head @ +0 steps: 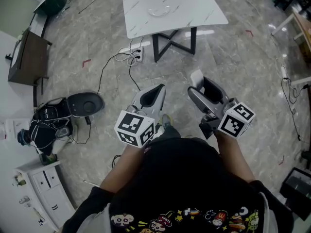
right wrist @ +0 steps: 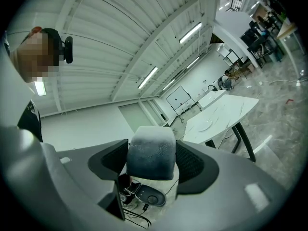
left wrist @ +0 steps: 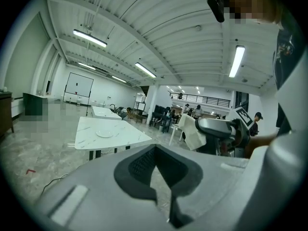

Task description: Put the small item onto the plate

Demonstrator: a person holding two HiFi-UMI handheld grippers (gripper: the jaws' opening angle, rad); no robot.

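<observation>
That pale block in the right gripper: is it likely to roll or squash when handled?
The pale block looks flat-sided, so it probably won't roll. The right gripper pinches it without visible squashing, so it seems fairly firm.

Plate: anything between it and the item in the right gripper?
Nothing visible. The right gripper holds the item away from the table; only floor lies between, and nothing stands by the plate on the tabletop.

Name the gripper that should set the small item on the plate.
Right. The right gripper holds the small white item between its fingers; the left gripper is shut and empty. The plate sits on the table ahead.
</observation>
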